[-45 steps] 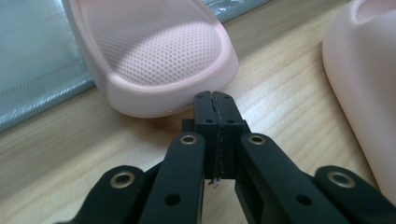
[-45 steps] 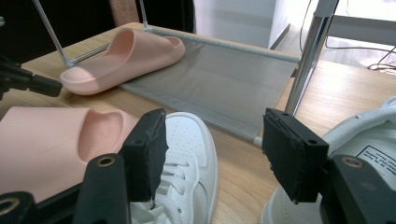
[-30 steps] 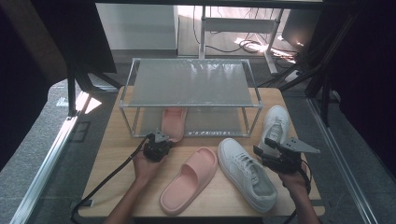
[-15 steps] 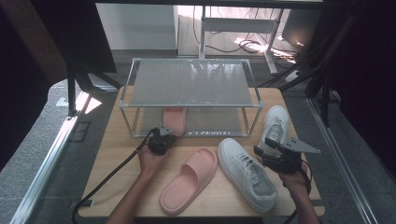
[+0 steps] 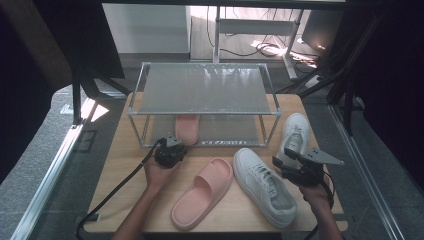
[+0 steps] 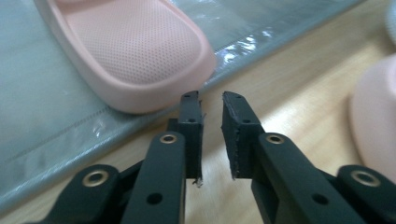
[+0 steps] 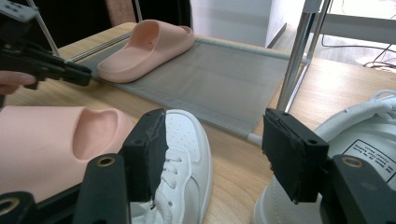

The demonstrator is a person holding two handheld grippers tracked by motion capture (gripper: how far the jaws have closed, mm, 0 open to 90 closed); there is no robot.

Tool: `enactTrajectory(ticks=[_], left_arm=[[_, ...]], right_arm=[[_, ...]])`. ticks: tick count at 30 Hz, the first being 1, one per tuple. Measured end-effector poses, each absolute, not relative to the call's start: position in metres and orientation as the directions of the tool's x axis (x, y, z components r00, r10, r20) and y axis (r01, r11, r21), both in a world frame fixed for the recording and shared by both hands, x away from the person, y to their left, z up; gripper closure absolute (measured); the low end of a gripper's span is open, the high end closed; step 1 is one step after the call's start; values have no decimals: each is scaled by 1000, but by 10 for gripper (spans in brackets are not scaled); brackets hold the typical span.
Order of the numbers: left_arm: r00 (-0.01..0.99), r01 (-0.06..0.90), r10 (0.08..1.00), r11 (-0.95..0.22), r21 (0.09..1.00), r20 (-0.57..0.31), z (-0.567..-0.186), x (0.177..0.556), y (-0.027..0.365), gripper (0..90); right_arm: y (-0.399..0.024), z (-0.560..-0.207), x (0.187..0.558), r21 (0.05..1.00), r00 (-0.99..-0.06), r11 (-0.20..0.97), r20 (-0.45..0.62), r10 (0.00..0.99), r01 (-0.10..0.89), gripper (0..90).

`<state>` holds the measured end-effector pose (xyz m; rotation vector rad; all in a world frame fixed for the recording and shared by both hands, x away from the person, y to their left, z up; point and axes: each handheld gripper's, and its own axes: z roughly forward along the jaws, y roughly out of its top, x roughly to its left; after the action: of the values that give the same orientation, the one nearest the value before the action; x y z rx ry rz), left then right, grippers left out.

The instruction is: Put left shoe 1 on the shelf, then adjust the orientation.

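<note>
One pink slipper [image 5: 186, 127] [image 6: 140, 60] [image 7: 144, 44] lies on the lower shelf of a metal rack [image 5: 205, 90]. My left gripper [image 5: 172, 142] [image 6: 212, 135] hovers just in front of its heel, jaws a narrow gap apart and holding nothing. The other pink slipper [image 5: 202, 192] [image 7: 51, 140] lies on the table beside a white sneaker [image 5: 262, 185] [image 7: 187, 154]. My right gripper [image 5: 281, 162] [image 7: 212, 154] stands wide open just above that sneaker's toe end. A second white sneaker [image 5: 294, 132] [image 7: 369, 154] rests to the right of the rack.
The rack's upper shelf [image 5: 205, 87] overhangs the lower mat [image 6: 56, 121] [image 7: 219, 79]. Its front right post [image 7: 299, 51] stands between the two sneakers. The left gripper's cable [image 5: 115, 192] trails off the wooden table's [image 5: 125, 165] near left edge.
My left gripper has shifted slightly right and forward along the rack's front edge. The right gripper and all the shoes have stayed put.
</note>
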<state>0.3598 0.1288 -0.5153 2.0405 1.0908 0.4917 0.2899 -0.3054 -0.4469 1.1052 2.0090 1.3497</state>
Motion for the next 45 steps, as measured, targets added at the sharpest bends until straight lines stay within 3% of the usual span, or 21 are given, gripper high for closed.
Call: enactTrajectory(ticks=[13, 24, 45], left_arm=[[598, 557, 796, -329, 762, -93, -504, 323, 148, 686], [595, 585, 796, -334, 739, -111, -505, 304, 153, 520], [640, 566, 762, -383, 730, -97, -496, 278, 149, 498]], right_arm=[[-303, -448, 290, 912, -564, 193, 50, 824, 362, 411], [-304, -450, 290, 911, -565, 194, 51, 824, 365, 411], [-303, -449, 290, 912, -563, 195, 47, 825, 362, 411]])
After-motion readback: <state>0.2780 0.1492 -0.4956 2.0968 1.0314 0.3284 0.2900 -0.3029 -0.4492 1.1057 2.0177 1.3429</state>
